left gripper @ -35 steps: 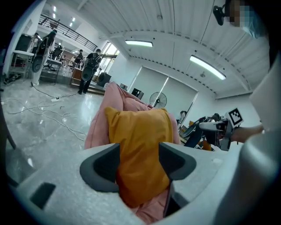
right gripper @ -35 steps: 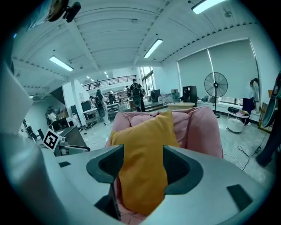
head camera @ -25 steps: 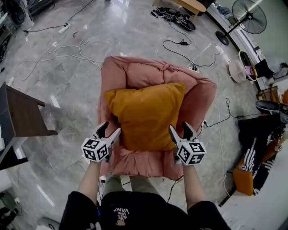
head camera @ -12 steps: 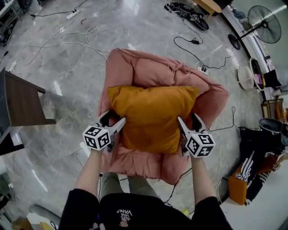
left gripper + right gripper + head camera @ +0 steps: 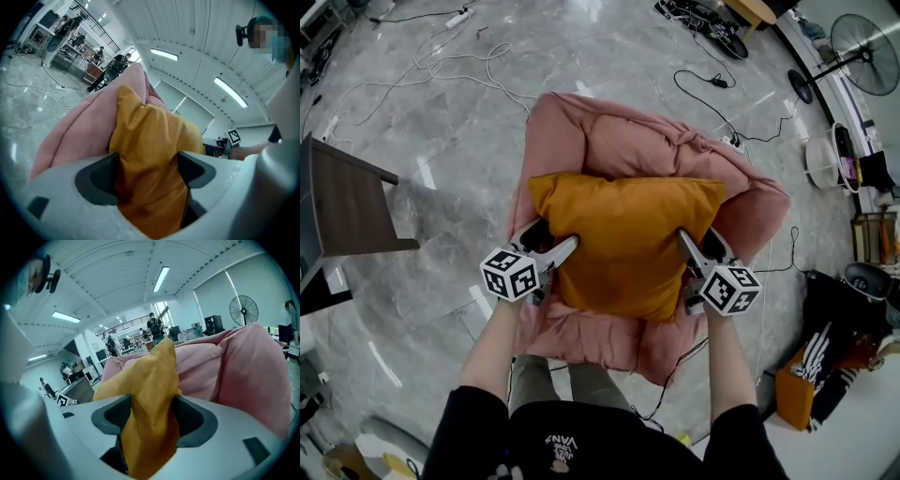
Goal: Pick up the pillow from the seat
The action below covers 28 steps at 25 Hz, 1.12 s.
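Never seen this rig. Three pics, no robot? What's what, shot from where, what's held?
No robot: a person holds a two-jaw gripper in each hand. The head view looks down from a camera on the person's head; the other two views come from cameras riding on each gripper, looking along its jaws. The black-and-white marker cubes are parts of the grippers. On the grey marble floor stands a pink padded armchair, with a mustard-yellow fabric pillow on its seat. The left gripper has the pillow's edge between its jaws, which are opening, not pinching. The right gripper also has pillow fabric between its jaws; whether they squeeze it I cannot tell.
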Each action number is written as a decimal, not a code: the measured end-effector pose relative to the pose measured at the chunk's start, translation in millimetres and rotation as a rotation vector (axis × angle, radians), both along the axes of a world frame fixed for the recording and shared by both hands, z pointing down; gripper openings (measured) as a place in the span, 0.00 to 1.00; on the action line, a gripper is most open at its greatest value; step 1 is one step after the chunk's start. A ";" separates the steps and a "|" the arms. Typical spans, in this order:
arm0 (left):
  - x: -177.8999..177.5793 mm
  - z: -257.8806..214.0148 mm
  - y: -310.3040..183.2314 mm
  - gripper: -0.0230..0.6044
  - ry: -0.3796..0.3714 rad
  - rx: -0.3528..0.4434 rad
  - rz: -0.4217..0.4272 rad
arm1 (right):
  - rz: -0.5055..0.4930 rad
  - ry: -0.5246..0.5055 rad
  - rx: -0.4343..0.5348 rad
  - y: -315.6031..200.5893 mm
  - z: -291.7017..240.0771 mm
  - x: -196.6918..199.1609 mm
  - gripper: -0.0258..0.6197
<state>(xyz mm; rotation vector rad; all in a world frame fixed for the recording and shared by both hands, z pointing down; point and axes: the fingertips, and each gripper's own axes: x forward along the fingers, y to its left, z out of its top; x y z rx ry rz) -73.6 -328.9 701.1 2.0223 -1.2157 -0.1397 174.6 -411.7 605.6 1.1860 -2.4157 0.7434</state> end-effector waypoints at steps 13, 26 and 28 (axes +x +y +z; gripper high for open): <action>10.2 -1.0 -1.3 0.37 -0.008 -0.031 0.000 | 0.057 0.047 0.055 16.3 8.0 -7.6 0.24; 7.5 -3.4 32.9 0.23 -0.052 -0.093 -0.023 | 0.176 0.067 0.101 64.0 3.0 -13.3 0.16; 10.4 -6.5 40.0 0.23 -0.057 -0.090 -0.015 | 0.185 0.061 0.097 72.3 0.3 -9.9 0.16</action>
